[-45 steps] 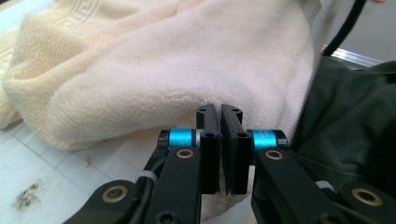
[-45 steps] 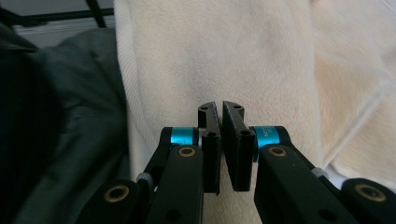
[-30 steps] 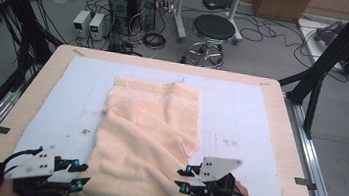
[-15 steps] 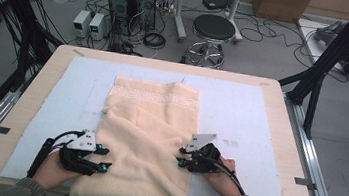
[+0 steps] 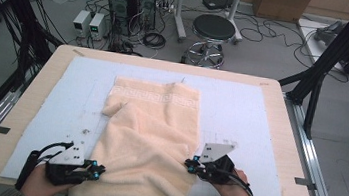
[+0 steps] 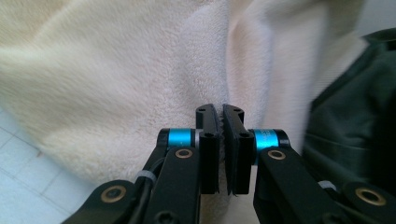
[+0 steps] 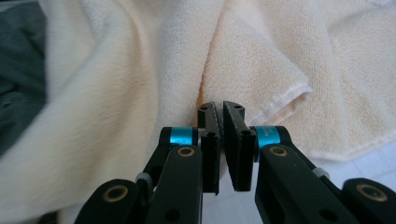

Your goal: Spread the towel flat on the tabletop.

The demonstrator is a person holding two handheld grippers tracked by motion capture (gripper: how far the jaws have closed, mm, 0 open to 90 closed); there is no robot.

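The cream towel (image 5: pixel 149 140) heaps down the middle of the bench (image 5: pixel 282 106) and spills over the near edge, blocking any straight pass between the two hands. Bare blue mat (image 5: pixel 241 111) lies open to its left and right and along the far side.
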